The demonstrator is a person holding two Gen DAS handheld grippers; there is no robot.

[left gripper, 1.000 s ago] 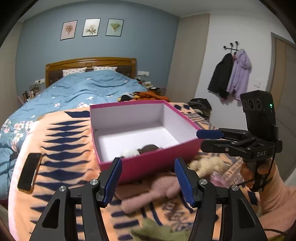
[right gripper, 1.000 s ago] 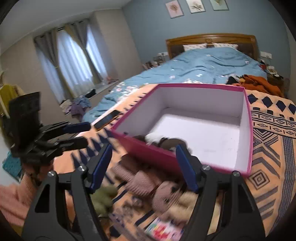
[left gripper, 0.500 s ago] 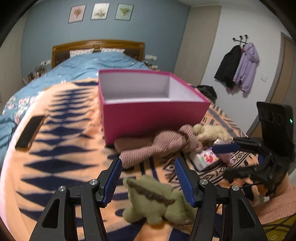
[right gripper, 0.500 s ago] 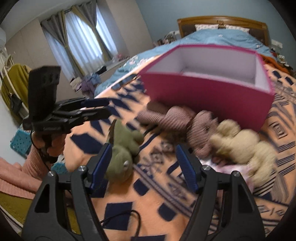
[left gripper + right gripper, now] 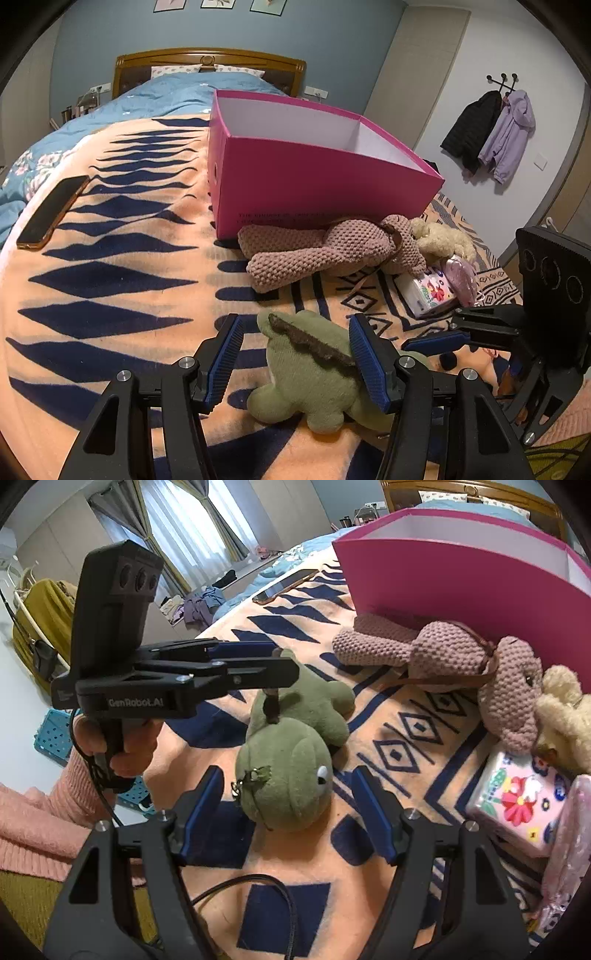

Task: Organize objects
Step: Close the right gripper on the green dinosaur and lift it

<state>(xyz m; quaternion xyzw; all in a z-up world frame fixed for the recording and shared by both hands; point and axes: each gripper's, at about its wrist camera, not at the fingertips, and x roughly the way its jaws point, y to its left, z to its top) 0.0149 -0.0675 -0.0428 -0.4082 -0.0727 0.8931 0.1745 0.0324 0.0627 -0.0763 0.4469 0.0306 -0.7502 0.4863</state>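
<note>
Left gripper (image 5: 295, 363) wide around your green dinosaur (image 5: 314, 373), ungripped | right gripper (image 5: 288, 812) wide, empty | toys outside pink box (image 5: 321, 184).

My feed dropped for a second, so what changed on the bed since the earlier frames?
Both claws dropped from above the pink box toward the green dinosaur plush. The left claw and right claw now straddle it, open, nothing gripped. The box, knitted plush and phone stayed put.
</note>
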